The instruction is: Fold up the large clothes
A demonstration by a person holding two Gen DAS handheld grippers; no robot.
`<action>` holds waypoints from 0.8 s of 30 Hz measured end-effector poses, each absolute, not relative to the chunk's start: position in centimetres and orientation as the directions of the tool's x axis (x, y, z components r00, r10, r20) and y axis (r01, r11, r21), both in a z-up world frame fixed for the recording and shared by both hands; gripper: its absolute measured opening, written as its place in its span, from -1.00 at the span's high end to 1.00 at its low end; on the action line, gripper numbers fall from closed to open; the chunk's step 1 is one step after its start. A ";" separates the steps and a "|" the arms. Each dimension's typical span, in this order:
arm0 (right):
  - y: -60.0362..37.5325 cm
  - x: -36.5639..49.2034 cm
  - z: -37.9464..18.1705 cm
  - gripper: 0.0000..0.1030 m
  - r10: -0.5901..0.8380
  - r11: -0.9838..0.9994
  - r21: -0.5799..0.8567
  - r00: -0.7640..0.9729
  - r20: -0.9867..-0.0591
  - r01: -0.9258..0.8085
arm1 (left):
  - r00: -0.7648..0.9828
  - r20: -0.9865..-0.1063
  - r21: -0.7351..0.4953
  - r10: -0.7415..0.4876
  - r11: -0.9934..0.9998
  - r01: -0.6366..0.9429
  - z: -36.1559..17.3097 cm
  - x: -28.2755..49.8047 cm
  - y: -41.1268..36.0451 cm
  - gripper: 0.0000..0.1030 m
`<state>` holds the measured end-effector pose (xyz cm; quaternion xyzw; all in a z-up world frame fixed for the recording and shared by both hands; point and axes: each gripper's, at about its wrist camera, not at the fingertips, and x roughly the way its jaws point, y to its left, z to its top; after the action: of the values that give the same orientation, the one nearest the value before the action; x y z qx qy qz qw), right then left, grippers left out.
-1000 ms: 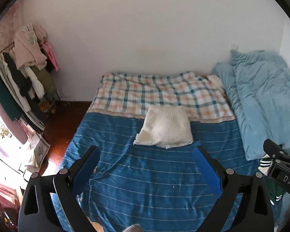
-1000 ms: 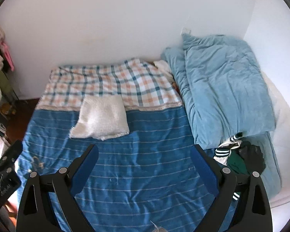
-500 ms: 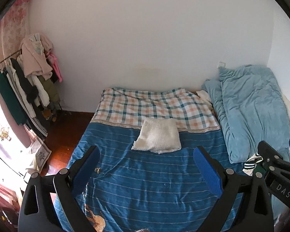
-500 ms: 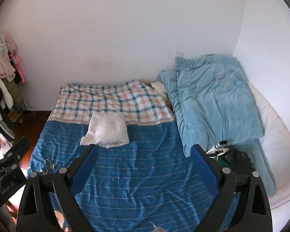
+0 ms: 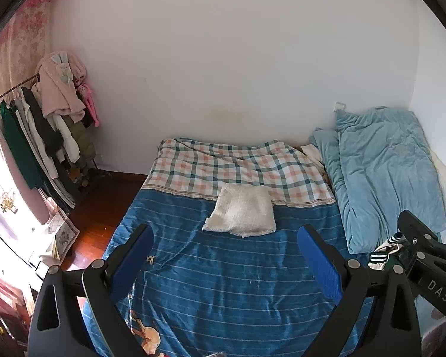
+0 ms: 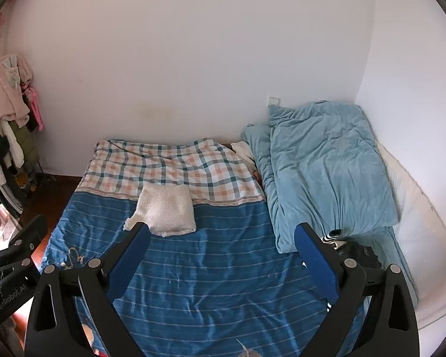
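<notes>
While both tools gape, folded white garment [image 5: 242, 210] lies crosswise on bed [image 5: 223, 282].

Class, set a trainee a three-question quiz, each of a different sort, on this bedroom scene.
1. True or false: the left tongs grip the white folded cloth.
2. Which lies right of the blue striped bedspread? A) light blue duvet B) clothes rack C) a chair
3. Fill in: the white folded cloth overlaps the blue bedspread and the ____ blanket.

Key: 1 false, both left and right tongs are open and hold nothing; 2 A; 3 plaid.
</notes>
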<state>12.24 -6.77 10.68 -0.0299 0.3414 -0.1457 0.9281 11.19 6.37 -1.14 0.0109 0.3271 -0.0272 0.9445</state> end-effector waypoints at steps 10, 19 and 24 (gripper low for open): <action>-6.8 12.5 10.3 -0.93 -0.264 0.963 -0.139 0.726 -0.635 0.229 | 0.795 -0.607 0.012 -0.026 0.999 0.042 -0.9 10.7 6.5 -0.94; -6.5 12.7 10.3 -0.93 -0.255 0.966 -0.133 0.731 -0.633 0.222 | 0.801 -0.598 0.003 -0.029 0.999 0.038 -0.4 10.5 6.9 -0.94; -6.3 12.5 10.2 -0.93 -0.255 0.966 -0.130 0.731 -0.633 0.224 | 0.801 -0.598 0.007 -0.028 0.999 0.040 -0.3 10.5 6.9 -0.94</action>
<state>12.51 -6.29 10.25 -0.0221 0.3432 -0.1288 0.9301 10.53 6.91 -0.30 0.0095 0.3152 -0.0179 0.9488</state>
